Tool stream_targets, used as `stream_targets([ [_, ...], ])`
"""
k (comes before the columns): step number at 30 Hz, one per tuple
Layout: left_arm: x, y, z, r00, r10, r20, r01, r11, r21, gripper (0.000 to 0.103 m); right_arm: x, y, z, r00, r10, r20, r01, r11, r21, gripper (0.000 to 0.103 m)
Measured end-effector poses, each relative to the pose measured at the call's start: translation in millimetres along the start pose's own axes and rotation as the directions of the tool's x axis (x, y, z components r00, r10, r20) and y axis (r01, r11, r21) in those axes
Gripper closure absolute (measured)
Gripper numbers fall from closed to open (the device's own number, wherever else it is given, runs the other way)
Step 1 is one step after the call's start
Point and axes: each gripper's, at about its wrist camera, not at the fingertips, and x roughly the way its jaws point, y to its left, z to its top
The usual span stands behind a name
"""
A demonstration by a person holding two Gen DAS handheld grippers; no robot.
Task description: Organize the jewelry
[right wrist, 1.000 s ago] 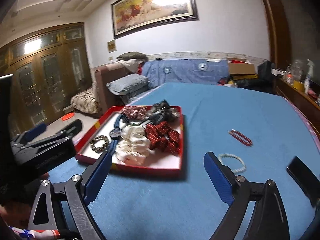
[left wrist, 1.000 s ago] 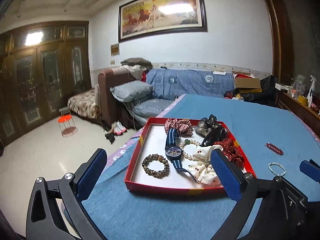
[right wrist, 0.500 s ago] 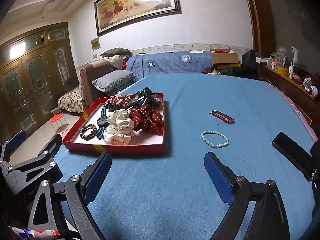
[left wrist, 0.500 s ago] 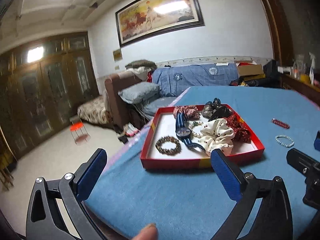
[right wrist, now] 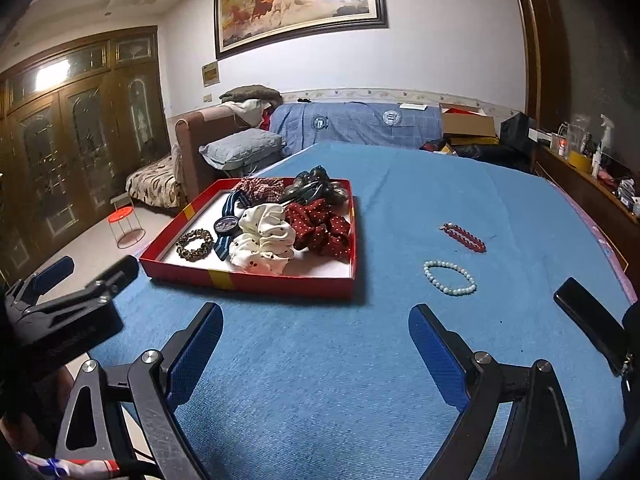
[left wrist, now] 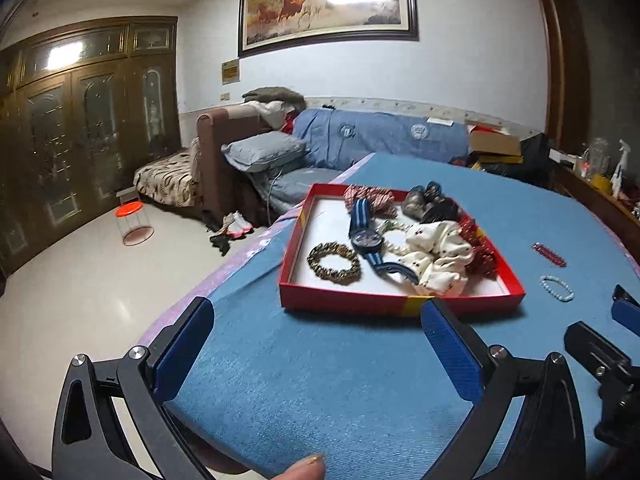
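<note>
Both grippers gaping, empty: your white bead bracelet (right wrist: 450, 277), right of the red tray (right wrist: 248, 280), is light, floppy, slippery, so pinch across one strand.

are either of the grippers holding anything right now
Nothing is held. The left gripper and right gripper are both open over the blue tablecloth.

Home living room: sofa (right wrist: 360, 124) under blue cover, pillow (right wrist: 240, 152), framed horse painting (right wrist: 300, 0) on wall, carved wooden cabinets (right wrist: 80, 128), shoes (left wrist: 236, 226) on tiled floor, blue-clothed table (right wrist: 400, 340).
</note>
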Motion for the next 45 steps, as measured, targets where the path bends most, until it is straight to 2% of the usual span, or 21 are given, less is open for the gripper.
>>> stream_targets([
  [7, 5, -5, -2, 0.997, 0.068, -0.021, -0.067, 0.997, 0.043, 0.000, 1, 2, -1, 1.000, 0.004, -0.001, -0.004, 1.000, -0.012, 0.006],
  [9, 3, -7, -2, 0.997, 0.080, -0.011, -0.079, 0.996, 0.038, 0.000, 1, 2, -1, 1.000, 0.002, -0.001, -0.002, 1.000, -0.010, 0.006],
  [13, -3, -12, -2, 0.987, 0.158, 0.027, -0.159, 0.986, 0.053, 0.000, 1, 2, -2, 1.000, 0.005, -0.002, -0.005, 1.000, -0.008, 0.006],
  [18, -4, -15, -3, 0.991, 0.131, 0.017, -0.132, 0.988, 0.075, 0.000, 1, 2, -2, 1.000, 0.006, 0.000, -0.006, 1.000, -0.011, 0.006],
  [22, -2, -16, -4, 0.990, 0.142, 0.011, -0.142, 0.985, 0.097, 0.000, 2, 2, -2, 1.000, 0.004, -0.005, -0.004, 1.000, -0.015, 0.006],
  [45, 4, -3, -4, 0.991, 0.132, -0.030, -0.130, 0.989, 0.065, 0.000, 1, 11, -4, 1.000, 0.006, -0.007, -0.006, 0.999, -0.033, 0.006],
])
